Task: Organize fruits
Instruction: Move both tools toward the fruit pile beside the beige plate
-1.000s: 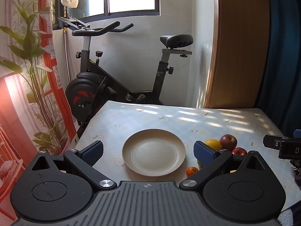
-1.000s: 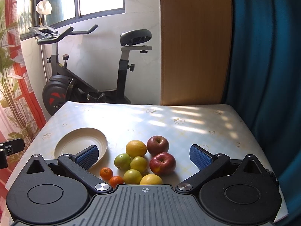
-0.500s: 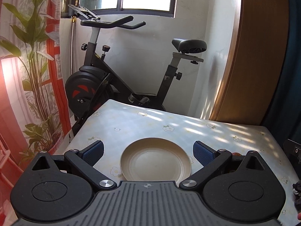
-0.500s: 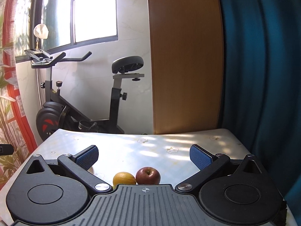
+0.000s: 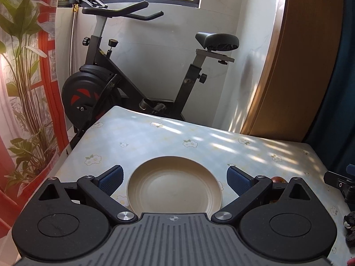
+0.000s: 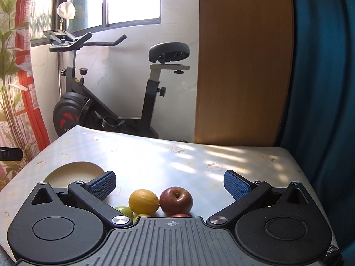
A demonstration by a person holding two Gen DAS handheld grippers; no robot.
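The left tool (image 5: 174,178) hangs released over the bench (image 5: 155,137), its blue-padded fingers (image 5: 111,178) spread wide with nothing between them but the cream plate (image 5: 175,190) below. The plate is bare and sits near the bench's near edge; in the left wrist view its near rim runs under the tool body at 6 o'clock. At 3 o'clock from the plate, a sliver of a red apple (image 5: 277,179) shows behind the tool's right finger.

The right tool (image 6: 169,184) is also released, fingers wide apart and holding nothing. Below the gap lies the fruit pile: a yellow lemon (image 6: 143,201) touching a red apple (image 6: 176,200) at its 3 o'clock, a green fruit (image 6: 124,210) at the lemon's 8 o'clock, and the tops of two more fruits, one green and one red, peeking over the tool body. The plate (image 6: 75,171) lies at 10 o'clock from the pile, apart from it.

Beyond the bench stands a black exercise bike (image 6: 115,97) with a red-marked flywheel, under a window (image 6: 133,0). A wooden panel (image 6: 241,66) and a blue curtain (image 6: 321,88) fill the right side. No brand name or writing can be read on the tools, the bike or the flowered bench cover; each tool body carries only a small crosshair mark
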